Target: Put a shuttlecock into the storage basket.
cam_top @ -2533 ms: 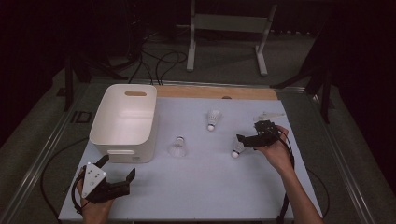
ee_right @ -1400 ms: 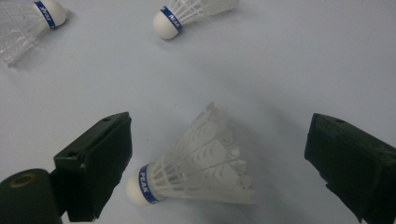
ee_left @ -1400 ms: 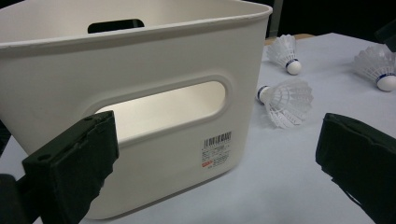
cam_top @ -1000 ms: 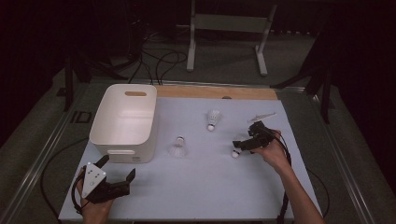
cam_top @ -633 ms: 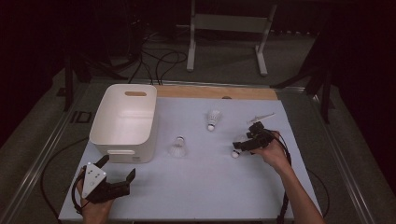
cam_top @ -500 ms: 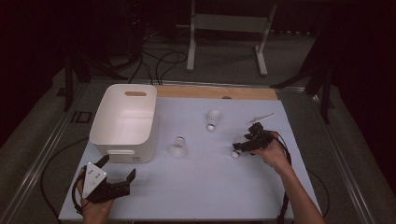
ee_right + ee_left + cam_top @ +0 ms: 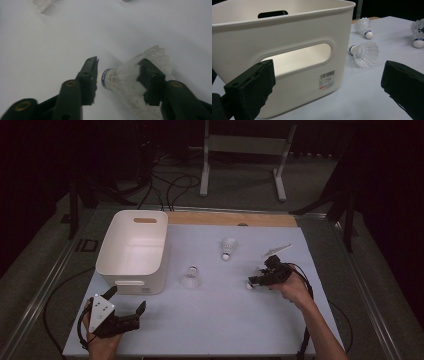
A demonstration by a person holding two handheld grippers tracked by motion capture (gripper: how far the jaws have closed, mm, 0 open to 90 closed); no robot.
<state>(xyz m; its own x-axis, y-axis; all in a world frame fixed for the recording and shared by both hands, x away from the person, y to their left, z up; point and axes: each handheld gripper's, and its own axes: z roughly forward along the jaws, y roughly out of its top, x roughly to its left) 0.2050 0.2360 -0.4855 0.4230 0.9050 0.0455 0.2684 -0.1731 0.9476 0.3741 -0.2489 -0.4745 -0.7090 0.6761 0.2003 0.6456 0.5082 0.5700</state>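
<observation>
High view: right gripper (image 7: pixel 256 281) sat low on the table (image 7: pixel 225 320), right of centre; left gripper (image 7: pixel 125 309) idle, near left. Left gripper view: jaws wide apart facing the white bin (image 7: pixel 287 50). Right gripper view: jaws straddled a shuttlecock (image 7: pixel 130 77), one touching its cork, the other its feathers, not visibly clamped.

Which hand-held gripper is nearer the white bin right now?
Left. The left hand-held gripper sits just in front of the white bin; the right hand-held gripper is across the table at a shuttlecock.
</observation>
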